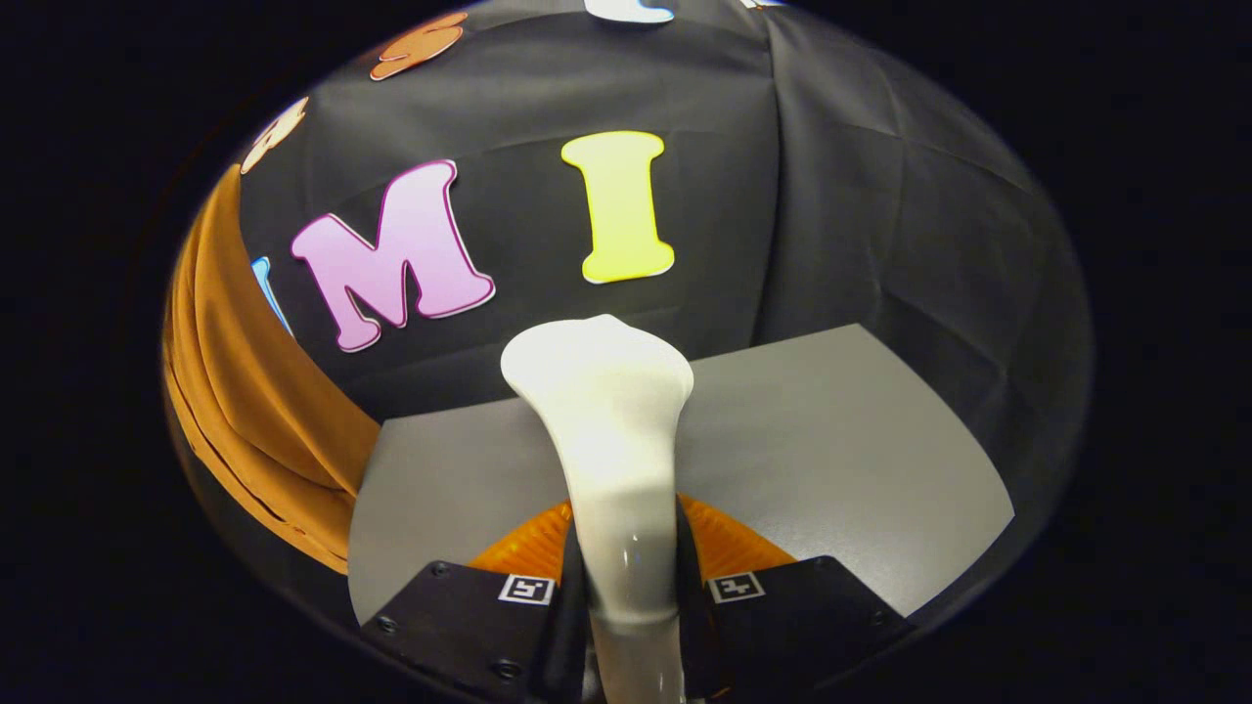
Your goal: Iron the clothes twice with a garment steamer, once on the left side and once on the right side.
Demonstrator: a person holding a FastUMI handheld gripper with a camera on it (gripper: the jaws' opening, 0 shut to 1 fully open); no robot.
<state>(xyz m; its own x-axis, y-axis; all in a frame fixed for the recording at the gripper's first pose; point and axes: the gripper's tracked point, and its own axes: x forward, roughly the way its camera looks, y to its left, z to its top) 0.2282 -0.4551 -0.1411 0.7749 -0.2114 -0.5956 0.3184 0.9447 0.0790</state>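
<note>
Steamer (614, 430) upright, clamped in claw (631, 587) fingers.

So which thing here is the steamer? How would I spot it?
Find the grey table before the black wall. Above it, clamped between the gripper fingers, rises the garment steamer: smooth, white, flaring wide on top. The orange clothes hang off to its left.

Creased black cloth wall (861, 196) behind, grey tabletop (831, 460) below it, soft light glancing off the table

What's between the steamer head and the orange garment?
Gripper view: tongs shut on the white steamer; between its head and the orange garment hanging off to the side lie only grey tabletop and black cloth wall.
</note>
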